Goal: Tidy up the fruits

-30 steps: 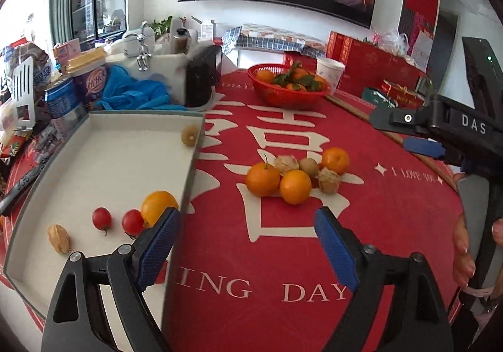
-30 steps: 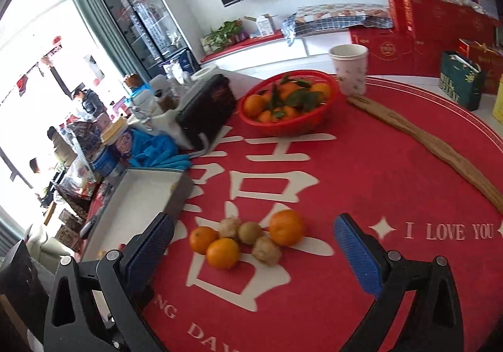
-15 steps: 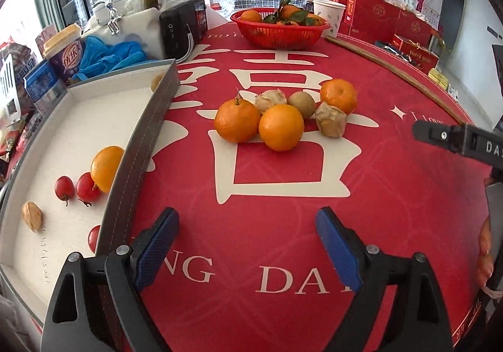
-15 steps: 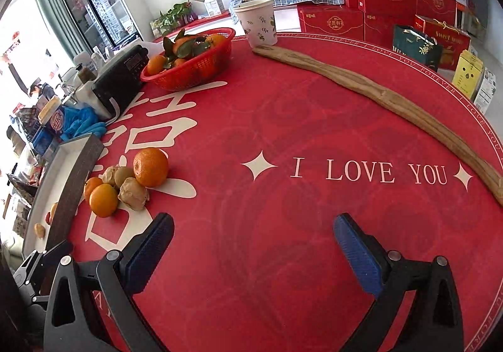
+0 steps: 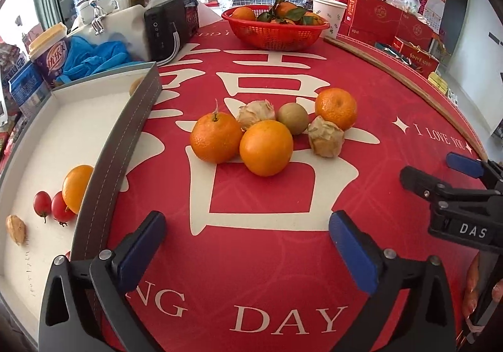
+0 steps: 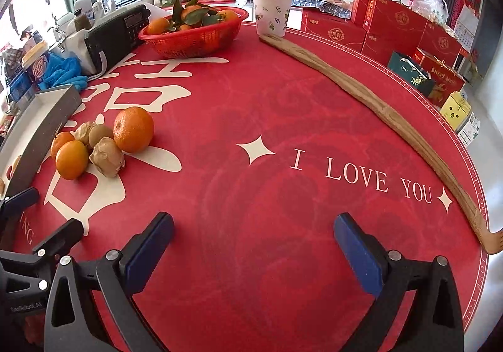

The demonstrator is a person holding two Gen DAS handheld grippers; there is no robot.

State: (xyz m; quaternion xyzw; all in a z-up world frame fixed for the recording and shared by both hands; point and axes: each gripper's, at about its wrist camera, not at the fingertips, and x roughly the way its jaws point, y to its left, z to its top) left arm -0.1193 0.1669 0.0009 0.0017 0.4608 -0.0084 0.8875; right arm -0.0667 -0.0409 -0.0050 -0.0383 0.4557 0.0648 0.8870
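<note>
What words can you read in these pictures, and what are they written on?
"I LOVE YOU": red tablecloth, right wrist view.
"NG DAY": the cloth's near edge, start cut off, left wrist view.
"DAS": right gripper, on its body.
"Sweet": red gift box, rest blurred.
Big white Chinese character: the cloth, under the fruit pile.
Too small or blurred: purple cup, black radio, the other red boxes.

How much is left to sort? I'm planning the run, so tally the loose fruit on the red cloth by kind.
Oranges: 3
Papery-husked fruits: 2
Greenish-brown round fruit: 1
Total: 6
</note>
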